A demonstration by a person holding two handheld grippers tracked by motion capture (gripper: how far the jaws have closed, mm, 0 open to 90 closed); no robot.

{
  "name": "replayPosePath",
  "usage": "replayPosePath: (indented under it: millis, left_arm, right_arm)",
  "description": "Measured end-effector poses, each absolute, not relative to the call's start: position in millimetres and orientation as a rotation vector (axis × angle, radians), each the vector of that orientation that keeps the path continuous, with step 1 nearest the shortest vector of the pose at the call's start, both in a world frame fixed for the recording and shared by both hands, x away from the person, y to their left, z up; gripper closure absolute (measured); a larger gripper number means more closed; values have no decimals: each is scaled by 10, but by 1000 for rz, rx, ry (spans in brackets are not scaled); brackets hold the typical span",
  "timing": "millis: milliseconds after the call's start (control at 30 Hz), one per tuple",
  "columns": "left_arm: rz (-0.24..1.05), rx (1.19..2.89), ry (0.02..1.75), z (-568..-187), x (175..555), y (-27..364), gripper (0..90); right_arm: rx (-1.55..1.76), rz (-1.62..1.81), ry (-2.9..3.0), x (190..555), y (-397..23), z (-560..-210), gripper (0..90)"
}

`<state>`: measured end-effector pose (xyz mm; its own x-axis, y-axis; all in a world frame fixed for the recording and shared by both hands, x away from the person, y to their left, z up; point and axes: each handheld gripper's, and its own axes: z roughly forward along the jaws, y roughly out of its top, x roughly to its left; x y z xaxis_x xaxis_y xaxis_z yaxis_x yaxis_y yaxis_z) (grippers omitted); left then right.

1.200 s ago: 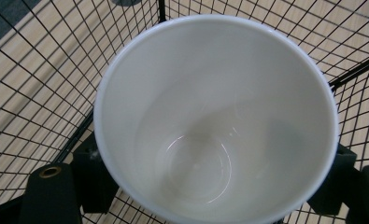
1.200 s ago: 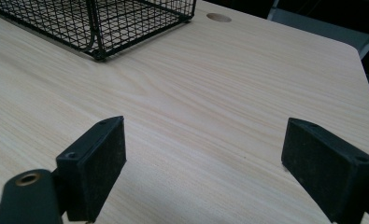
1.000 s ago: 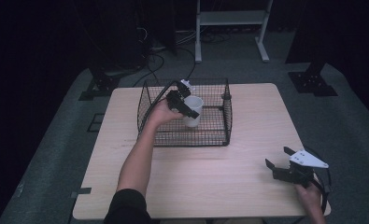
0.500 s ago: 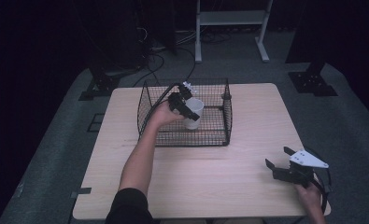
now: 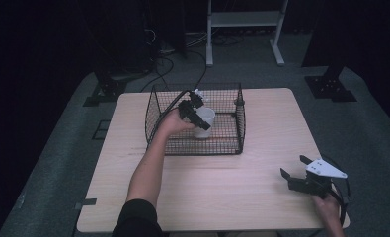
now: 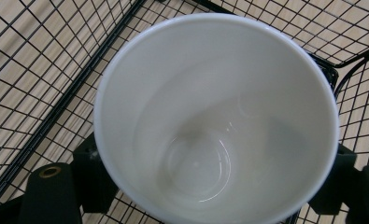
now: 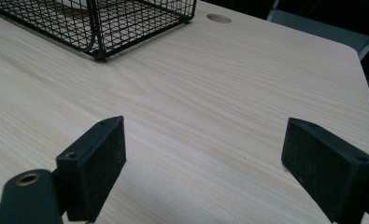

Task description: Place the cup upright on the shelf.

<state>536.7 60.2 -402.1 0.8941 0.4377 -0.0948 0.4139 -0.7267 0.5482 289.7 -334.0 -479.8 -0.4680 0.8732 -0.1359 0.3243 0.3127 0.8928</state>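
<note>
The white cup (image 5: 204, 121) is in the grip of the left tool (image 5: 197, 112), held inside the black wire basket (image 5: 192, 144) that stands toward the far edge of the desk (image 5: 261, 197), a little left of its middle. From the left gripper view the cup (image 6: 215, 116) sits squarely between the two black jaws, its rim pressed by one pad on either side and its mouth turned up at the camera (empty, as far as I can see, with a clean white bottom). So the left tool is clamped on the cup, mouth toward the tool's body, base pointing away toward the basket's mesh floor (image 6: 28, 60).

As for progress, I'd judge the job about half done: the cup is caught and sits within the basket walls, but whether its base rests on the mesh or hangs just above it I cannot tell from here. What's left, by my reading, is either to lift it out clear of the rim or to set it down and let go.

The right tool (image 5: 308, 178) takes no part; it rests near the desk's near right corner, well apart from the basket, jaws spread wide over bare wood (image 7: 205, 121) with nothing between them.
</note>
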Motion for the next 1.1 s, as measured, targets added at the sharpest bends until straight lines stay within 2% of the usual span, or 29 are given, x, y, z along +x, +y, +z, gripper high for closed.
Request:
replayPosePath:
  millis: [900,1100]
  left_arm:
    - [43,2496,610,-4063,5281,655,188]
    - [47,2465,624,-4030,5269,688,120]
  right_arm:
    - [1057,1117,1956,2901,-3341,-4798,131]
    - [1057,1119,1954,2899,-3340,-4799,131]
